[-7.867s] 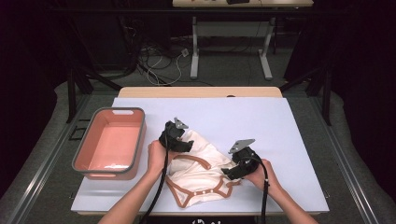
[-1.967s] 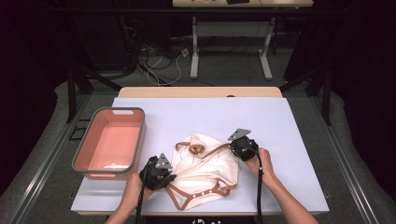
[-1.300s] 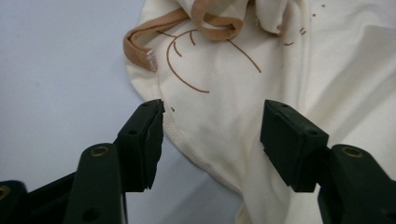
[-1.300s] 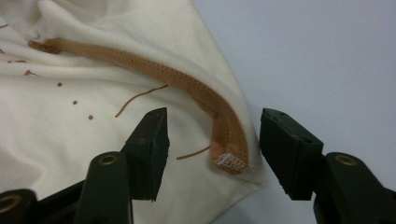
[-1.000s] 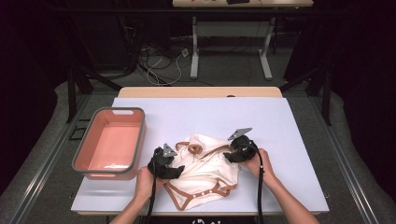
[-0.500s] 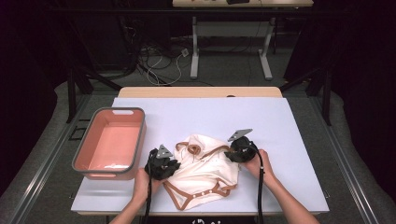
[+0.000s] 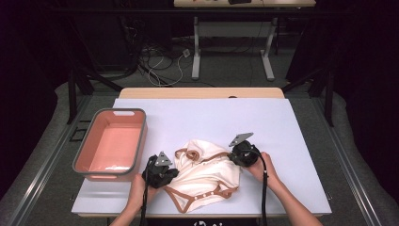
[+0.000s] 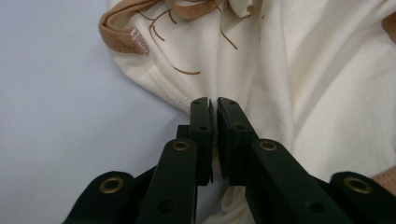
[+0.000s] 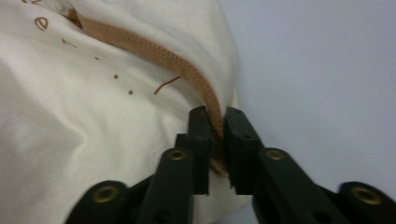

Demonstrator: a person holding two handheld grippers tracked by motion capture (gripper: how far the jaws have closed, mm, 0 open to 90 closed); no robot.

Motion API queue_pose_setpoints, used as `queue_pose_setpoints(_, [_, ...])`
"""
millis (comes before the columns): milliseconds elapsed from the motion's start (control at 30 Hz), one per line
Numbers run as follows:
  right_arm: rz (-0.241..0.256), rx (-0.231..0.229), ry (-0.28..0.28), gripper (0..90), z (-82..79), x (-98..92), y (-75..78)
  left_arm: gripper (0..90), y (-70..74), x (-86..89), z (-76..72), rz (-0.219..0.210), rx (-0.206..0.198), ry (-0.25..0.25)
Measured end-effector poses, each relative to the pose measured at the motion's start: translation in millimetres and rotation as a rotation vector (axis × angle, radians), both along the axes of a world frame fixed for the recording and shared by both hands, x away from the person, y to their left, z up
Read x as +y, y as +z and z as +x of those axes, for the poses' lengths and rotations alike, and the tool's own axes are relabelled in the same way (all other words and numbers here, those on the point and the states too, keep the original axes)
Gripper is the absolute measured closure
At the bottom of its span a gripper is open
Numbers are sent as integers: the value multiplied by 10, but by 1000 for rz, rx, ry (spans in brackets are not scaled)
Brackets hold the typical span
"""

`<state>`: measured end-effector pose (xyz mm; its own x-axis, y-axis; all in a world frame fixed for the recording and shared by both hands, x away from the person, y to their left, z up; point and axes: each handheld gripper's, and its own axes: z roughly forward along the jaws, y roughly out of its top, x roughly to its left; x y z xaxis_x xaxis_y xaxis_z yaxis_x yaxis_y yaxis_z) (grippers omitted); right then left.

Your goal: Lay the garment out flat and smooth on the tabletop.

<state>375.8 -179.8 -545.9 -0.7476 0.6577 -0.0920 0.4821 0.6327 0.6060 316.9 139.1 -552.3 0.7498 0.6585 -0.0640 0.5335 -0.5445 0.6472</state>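
A cream baby garment (image 7: 207,172) with tan trim lies crumpled on the white table top, near the front. My left gripper (image 7: 170,173) is at its left edge; in the left gripper view the jaws are shut on a fold of the cream cloth (image 8: 280,79), at the gripper's tip (image 8: 214,105). My right gripper (image 7: 234,157) holds the garment's right edge. In the right gripper view its tip (image 9: 215,114) pinches the tan trim band (image 9: 154,53) where it runs along the cream fabric (image 9: 70,116).
A pink tub with a grey rim (image 7: 141,141) stands empty at the left of the table. Bare white table (image 7: 226,117) lies behind and to the right of the garment. Beyond the table are a desk frame and cables on the floor.
Over the last seconds the left gripper moved from the garment's front left corner up and right, folding that side inward. The right gripper has stayed on the right edge.
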Motion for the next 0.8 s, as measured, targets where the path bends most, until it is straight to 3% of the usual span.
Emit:
queue_pose_setpoints(33, [0, 0, 0, 775, 0, 0, 0, 796, 0, 0, 0, 0, 0, 0])
queue_pose_setpoints(67, [-13, -27, -3, 646, -19, 20, 9, 760, -9, -4, 13, -4, 0, 7])
queue_pose_setpoints(167, [0, -89, 12, 524, -60, 51, 59, 700, -14, 7, 26, -16, 4, 5])
queue_pose_setpoints(367, [6, -141, 41, 473, -129, 152, 137, 676, -15, 11, 24, -7, 0, 4])
queue_pose_setpoints(433, [-12, -155, 48, 437, -172, 248, 158, 676, -13, 4, 22, -2, -4, 3])
queue_pose_setpoints(667, [-12, -163, 23, 330, -175, 293, 196, 676, -13, 2, 26, 5, -6, -4])
queue_pose_setpoints(733, [10, -162, 36, 279, -183, 293, 224, 676, -17, 8, 30, -3, -1, -3])
queue_pose_setpoints(800, [11, -154, 59, 287, -196, 325, 247, 677, -16, 5, 28, -1, -2, -1])
